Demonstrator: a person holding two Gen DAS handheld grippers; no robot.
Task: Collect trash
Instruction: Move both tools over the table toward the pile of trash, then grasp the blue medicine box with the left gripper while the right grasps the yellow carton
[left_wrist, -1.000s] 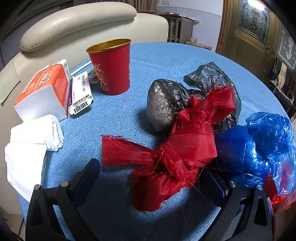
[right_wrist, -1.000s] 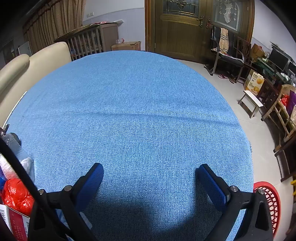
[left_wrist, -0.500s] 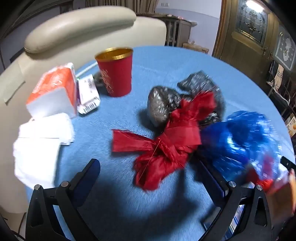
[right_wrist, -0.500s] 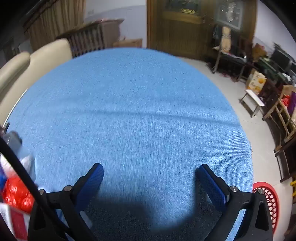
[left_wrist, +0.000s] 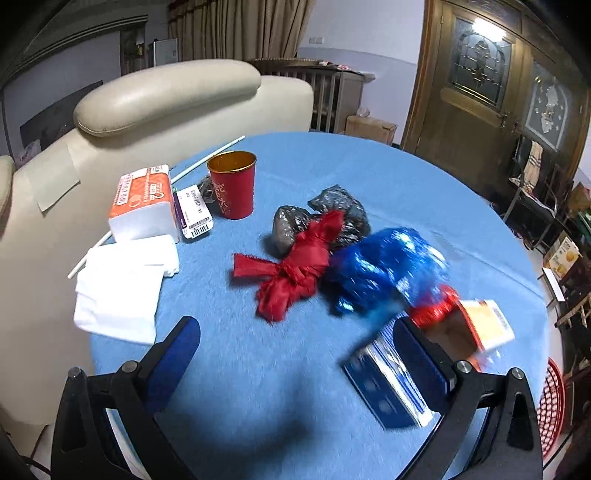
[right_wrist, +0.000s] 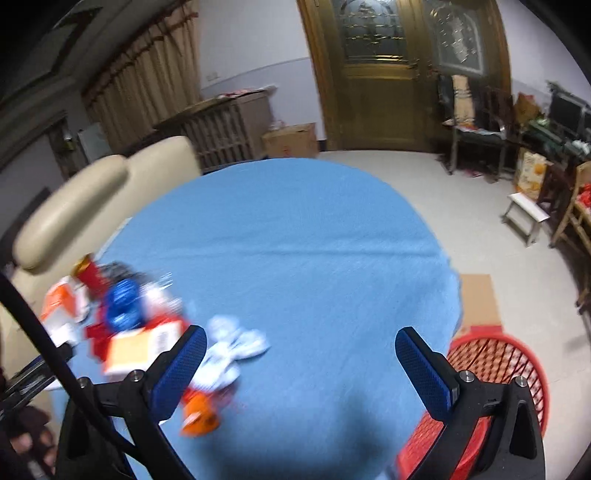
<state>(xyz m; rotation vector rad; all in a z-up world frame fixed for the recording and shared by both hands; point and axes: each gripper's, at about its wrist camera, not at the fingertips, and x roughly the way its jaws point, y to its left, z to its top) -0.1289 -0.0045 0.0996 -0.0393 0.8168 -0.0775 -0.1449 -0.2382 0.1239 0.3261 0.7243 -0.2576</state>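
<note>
Trash lies in a pile on the round blue table (left_wrist: 369, 177): a red cloth (left_wrist: 295, 269), a black plastic bag (left_wrist: 321, 218), a blue plastic bag (left_wrist: 384, 266), a blue box (left_wrist: 388, 384) and an orange-and-white carton (left_wrist: 484, 325). My left gripper (left_wrist: 295, 332) hovers open above the near table edge, short of the pile, holding nothing. In the blurred right wrist view the blue plastic bag (right_wrist: 122, 302), the carton (right_wrist: 133, 350), white crumpled paper (right_wrist: 236, 343) and an orange wrapper (right_wrist: 199, 417) sit left of my open, empty right gripper (right_wrist: 300, 338).
A red cup (left_wrist: 231, 184), an orange tissue pack (left_wrist: 142, 201), a barcoded card (left_wrist: 194, 212) and white napkins (left_wrist: 122, 284) lie at the left. A red mesh basket (right_wrist: 495, 369) stands on the floor by the table's right edge. A beige sofa (left_wrist: 166, 96) lies behind.
Both grippers have pulled back and risen, so the views take in more. The blue box, carton and basket have come into the left view; the trash pile now shows in the right view.
</note>
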